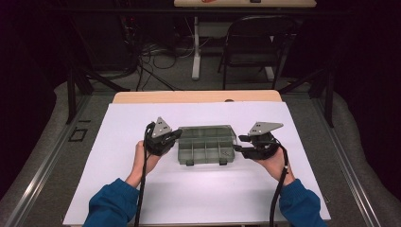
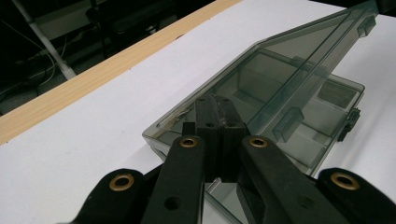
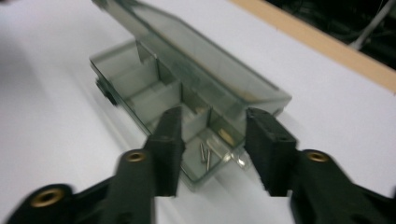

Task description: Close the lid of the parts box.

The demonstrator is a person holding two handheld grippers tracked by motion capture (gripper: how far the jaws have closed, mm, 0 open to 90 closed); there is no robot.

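One organizer box (image 1: 206,150) of smoky, see-through grey plastic sits at the middle of the white sheet (image 1: 118,142) that covers the wooden table (image 1: 142,97), between the person's two hands. Its base is split by thin walls into small compartments, and two dark latch tabs stand out from its near front edge in the high view. Its single hinged lid (image 2: 289,70) is raised at a slant above the base, clear enough that the dividers show through it; two small moulded catches hang from the lid's free edge in the left gripper view. The left gripper (image 2: 217,116) has its two black jaws pressed together on the lid's left edge, pinching it. The right gripper (image 3: 212,144) holds its two jaws spread apart, one to each side of the box's right end, and whether either jaw touches the plastic cannot be told from the blurred right gripper view. In the end compartment between those jaws lie two thin metal pins (image 3: 204,154), side by side, with a small pale object just behind them that is too blurred to name. Beyond the table stands one dark folding chair (image 1: 255,45), with a tangle of cables (image 1: 161,56) on the floor to its left.
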